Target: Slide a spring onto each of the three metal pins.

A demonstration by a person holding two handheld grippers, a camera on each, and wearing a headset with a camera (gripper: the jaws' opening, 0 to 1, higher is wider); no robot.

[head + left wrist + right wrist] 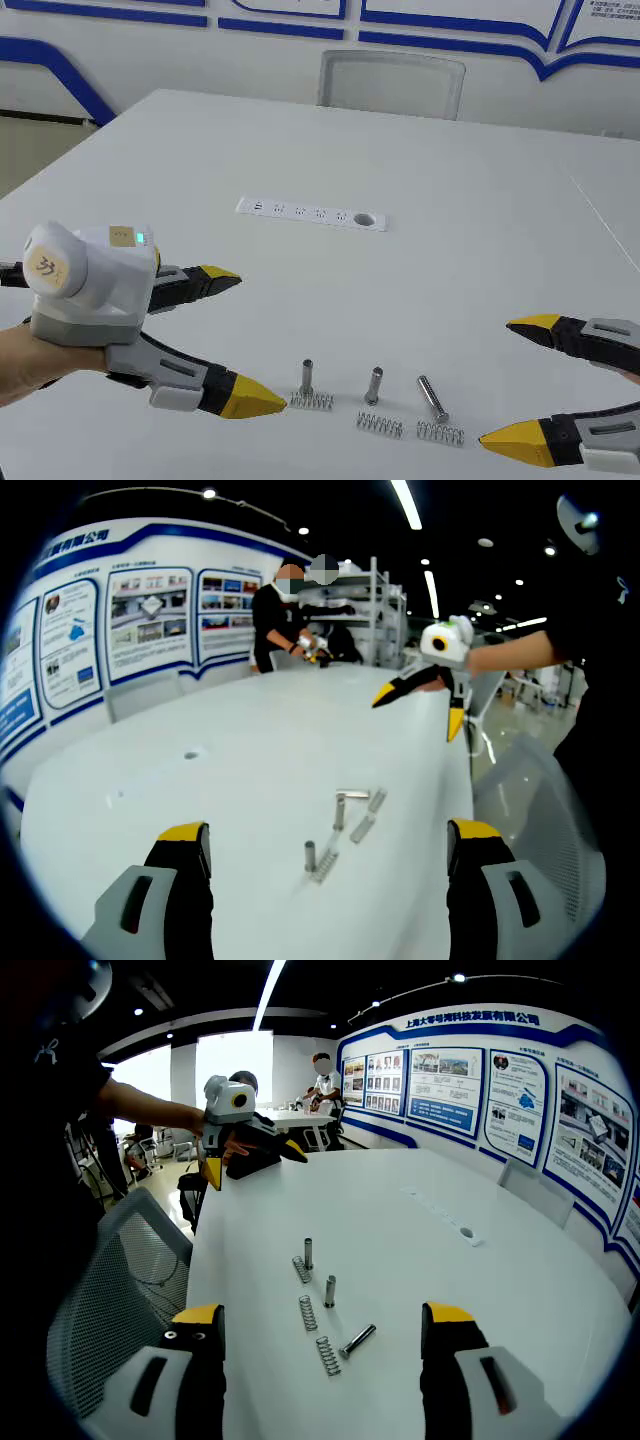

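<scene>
A white tabletop (pixel 420 170) carries three short silver metal pins in a row near its front edge. The left pin (pixel 307 375) and the middle pin (pixel 375 384) stand upright, and the right pin (pixel 432 397) lies on its side. A small coiled wire spring lies just in front of each: left spring (pixel 311 401), middle spring (pixel 379 424), right spring (pixel 440 432).

The left gripper (pixel 258 340), grey and black with yellow tips, hovers just left of the row, jaws spread wide and empty. The matching right gripper (pixel 498 381) flanks the other side, equally agape. Farther back sit a white recessed socket strip (pixel 310 213) and a pale mesh chair (pixel 390 85).
</scene>
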